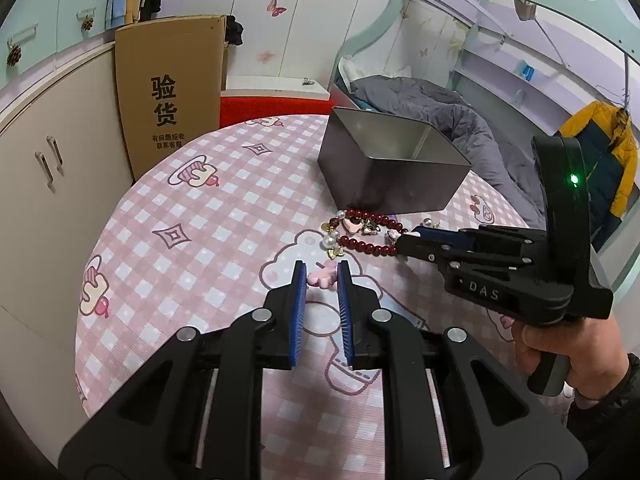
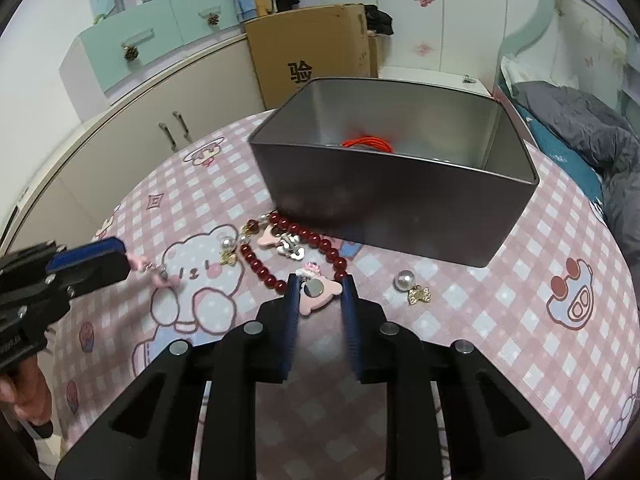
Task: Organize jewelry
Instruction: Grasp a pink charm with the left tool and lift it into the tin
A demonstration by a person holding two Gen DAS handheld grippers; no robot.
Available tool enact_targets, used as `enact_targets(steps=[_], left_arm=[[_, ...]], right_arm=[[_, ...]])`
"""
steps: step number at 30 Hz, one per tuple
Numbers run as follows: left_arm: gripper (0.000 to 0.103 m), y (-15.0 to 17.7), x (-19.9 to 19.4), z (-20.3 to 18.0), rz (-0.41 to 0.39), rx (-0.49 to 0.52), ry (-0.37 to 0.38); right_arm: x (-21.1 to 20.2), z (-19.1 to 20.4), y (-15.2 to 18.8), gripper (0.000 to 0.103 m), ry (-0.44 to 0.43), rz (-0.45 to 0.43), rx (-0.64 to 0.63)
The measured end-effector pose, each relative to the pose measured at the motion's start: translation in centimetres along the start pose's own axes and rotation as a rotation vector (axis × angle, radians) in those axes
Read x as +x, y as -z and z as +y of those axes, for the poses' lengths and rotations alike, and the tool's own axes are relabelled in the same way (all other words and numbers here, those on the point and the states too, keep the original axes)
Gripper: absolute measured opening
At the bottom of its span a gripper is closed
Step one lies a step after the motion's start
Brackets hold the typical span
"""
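Observation:
A grey metal tin [image 2: 400, 216] stands open on the pink checked table, with a red cord [image 2: 368, 144] inside; it also shows in the left wrist view [image 1: 388, 184]. A dark red bead bracelet [image 2: 260, 264] with charms lies in front of it, also seen in the left wrist view [image 1: 372, 246]. My left gripper [image 1: 322, 276] is shut on a pink charm [image 1: 320, 278], seen from the right wrist as well [image 2: 138, 262]. My right gripper [image 2: 320, 292] has its jaws around a pink bear charm [image 2: 318, 294], touching both sides. A pearl earring [image 2: 404, 280] lies to its right.
The round table [image 1: 192, 216] has a pink checked cloth with bear prints. A cardboard box [image 1: 168, 92] and beige cabinets [image 1: 52, 168] stand behind it. A bed with a grey duvet [image 1: 440, 108] lies to the right. Another pearl earring [image 2: 228, 244] lies left of the bracelet.

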State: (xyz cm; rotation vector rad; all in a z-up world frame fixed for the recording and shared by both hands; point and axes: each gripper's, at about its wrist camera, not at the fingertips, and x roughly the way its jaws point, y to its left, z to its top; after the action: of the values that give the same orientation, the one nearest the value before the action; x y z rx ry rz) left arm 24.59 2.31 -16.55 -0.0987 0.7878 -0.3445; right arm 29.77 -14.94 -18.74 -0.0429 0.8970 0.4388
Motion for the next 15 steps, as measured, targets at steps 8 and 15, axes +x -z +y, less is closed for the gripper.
enact_targets(steps=[8,15], left_arm=[[0.016,-0.7,-0.8,-0.5,-0.024,0.011,0.01],[0.016,-3.2,-2.5,-1.7,-0.09,0.046,0.032]], right_arm=[[-3.2,-0.7,0.2,0.019,-0.044,-0.07,0.031],[-8.0,-1.4,-2.4,0.019,-0.055,-0.18,0.034]])
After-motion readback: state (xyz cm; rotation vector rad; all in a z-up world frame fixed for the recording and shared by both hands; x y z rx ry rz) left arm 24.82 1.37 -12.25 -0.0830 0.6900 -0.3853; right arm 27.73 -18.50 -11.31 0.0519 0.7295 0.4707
